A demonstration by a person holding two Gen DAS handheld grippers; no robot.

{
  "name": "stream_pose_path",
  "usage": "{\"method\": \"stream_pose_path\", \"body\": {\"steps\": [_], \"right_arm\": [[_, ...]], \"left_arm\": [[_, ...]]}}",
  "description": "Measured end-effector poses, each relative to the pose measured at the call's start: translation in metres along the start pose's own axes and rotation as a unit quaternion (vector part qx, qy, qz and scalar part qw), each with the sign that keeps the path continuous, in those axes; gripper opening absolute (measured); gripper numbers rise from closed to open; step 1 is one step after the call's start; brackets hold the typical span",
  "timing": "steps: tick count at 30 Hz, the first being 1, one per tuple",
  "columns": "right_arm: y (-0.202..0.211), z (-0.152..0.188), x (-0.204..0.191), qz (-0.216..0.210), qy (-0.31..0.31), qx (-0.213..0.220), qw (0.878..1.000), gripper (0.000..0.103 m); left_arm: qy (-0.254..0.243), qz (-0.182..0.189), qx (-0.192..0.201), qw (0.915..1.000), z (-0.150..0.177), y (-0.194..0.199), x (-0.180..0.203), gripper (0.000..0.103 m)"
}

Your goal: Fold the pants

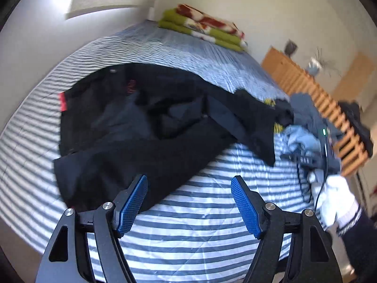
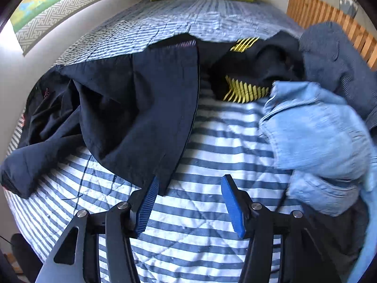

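One pair of dark pants [image 1: 132,127] sprawled unfolded on the striped bed cover [image 1: 200,224], one folded green blanket [image 1: 202,27] beyond them — two grippers, left gripper [image 1: 188,202] and right gripper [image 2: 188,202], both spread, gripping nothing, above the cover just short of the pants' near edge.

Matt dark cloth pants [image 2: 132,108]; quilted striped cotton bed cover [image 2: 212,146]; ribbed blue rubbery pads [image 2: 147,208]; slatted wood rack [image 1: 313,99].

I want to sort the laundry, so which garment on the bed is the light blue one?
The light blue denim piece, crumpled at the right of the right wrist view. The pants and the yellow-striped garment beside it are dark navy.
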State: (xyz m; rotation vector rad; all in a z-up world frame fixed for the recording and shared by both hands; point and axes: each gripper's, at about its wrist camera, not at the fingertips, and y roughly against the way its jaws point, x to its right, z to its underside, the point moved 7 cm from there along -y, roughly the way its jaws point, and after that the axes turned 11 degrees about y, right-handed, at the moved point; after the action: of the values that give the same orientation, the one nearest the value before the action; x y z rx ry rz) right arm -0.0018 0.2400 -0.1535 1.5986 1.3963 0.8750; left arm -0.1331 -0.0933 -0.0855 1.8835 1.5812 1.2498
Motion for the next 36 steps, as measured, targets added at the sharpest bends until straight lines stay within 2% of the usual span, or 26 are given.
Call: {"method": "stream_pose_path", "body": {"steps": [3, 5, 8, 9, 10, 11, 12, 14, 16, 20, 22, 23, 25, 26, 27, 29, 32, 36], "right_arm": [[-0.023, -0.011, -0.008, -0.004, 0.014, -0.005, 1.0, 0.064], [-0.039, -0.017, -0.013, 0.0, 0.021, -0.018, 1.0, 0.065], [-0.058, -0.023, -0.022, -0.007, 0.03, -0.033, 0.999, 0.065], [-0.061, -0.025, -0.026, -0.009, 0.037, -0.032, 0.999, 0.061], [-0.06, -0.027, -0.031, -0.015, 0.046, -0.027, 0.998, 0.052], [-0.059, -0.03, -0.035, -0.011, 0.058, -0.027, 0.998, 0.027], [-0.058, -0.034, -0.036, -0.007, 0.067, -0.029, 0.997, 0.006], [-0.049, -0.05, -0.034, -0.01, 0.071, -0.022, 0.997, 0.005], [-0.031, -0.079, -0.027, 0.011, 0.078, 0.004, 0.997, 0.004], [0.026, -0.177, -0.016, 0.089, 0.111, 0.101, 0.985, 0.004], [0.045, -0.221, -0.008, 0.109, 0.097, 0.143, 0.979, 0.004], [0.049, -0.241, -0.004, 0.109, 0.092, 0.152, 0.978, 0.007], [0.041, -0.263, 0.006, 0.105, 0.087, 0.13, 0.982, 0.032], [0.04, -0.265, 0.014, 0.099, 0.075, 0.123, 0.985, 0.065], [0.045, -0.255, 0.02, 0.089, 0.061, 0.129, 0.986, 0.074], [0.041, -0.234, 0.035, 0.068, 0.033, 0.118, 0.99, 0.074], [0.025, -0.185, 0.056, 0.023, -0.025, 0.076, 0.997, 0.074], [-0.01, -0.12, 0.075, -0.027, -0.116, 0.022, 0.993, 0.074]], "left_arm": [[-0.052, -0.015, -0.031, 0.9981, 0.004, -0.031, 0.028, 0.077], [-0.078, -0.02, -0.051, 0.9955, 0.004, -0.056, 0.038, 0.077], [-0.12, -0.046, -0.062, 0.9898, 0.001, -0.088, 0.047, 0.077], [-0.128, -0.055, -0.065, 0.9882, -0.001, -0.1, 0.046, 0.077], [-0.137, -0.063, -0.068, 0.9863, -0.002, -0.111, 0.045, 0.077], [-0.148, -0.071, -0.072, 0.9839, -0.002, -0.123, 0.045, 0.077], [-0.159, -0.079, -0.075, 0.9812, -0.002, -0.131, 0.046, 0.077], [-0.182, -0.091, -0.084, 0.9755, -0.002, -0.148, 0.047, 0.077], [-0.199, -0.1, -0.086, 0.9711, -0.002, -0.161, 0.046, 0.077], [-0.213, -0.115, -0.082, 0.9668, -0.008, -0.179, 0.045, 0.076], [-0.214, -0.12, -0.082, 0.966, -0.01, -0.186, 0.043, 0.063], [-0.211, -0.12, -0.084, 0.9664, -0.01, -0.189, 0.042, 0.053], [-0.205, -0.107, -0.089, 0.9689, -0.011, -0.191, 0.041, 0.046], [-0.208, -0.101, -0.088, 0.9691, -0.01, -0.19, 0.041, 0.041], [-0.21, -0.095, -0.086, 0.9693, -0.009, -0.189, 0.041, 0.035], [-0.209, -0.085, -0.082, 0.9708, -0.008, -0.185, 0.041, 0.029], [-0.19, -0.066, -0.081, 0.9763, -0.01, -0.179, 0.037, 0.018], [-0.153, -0.036, -0.081, 0.9842, -0.012, -0.163, 0.033, 0.007]]}}
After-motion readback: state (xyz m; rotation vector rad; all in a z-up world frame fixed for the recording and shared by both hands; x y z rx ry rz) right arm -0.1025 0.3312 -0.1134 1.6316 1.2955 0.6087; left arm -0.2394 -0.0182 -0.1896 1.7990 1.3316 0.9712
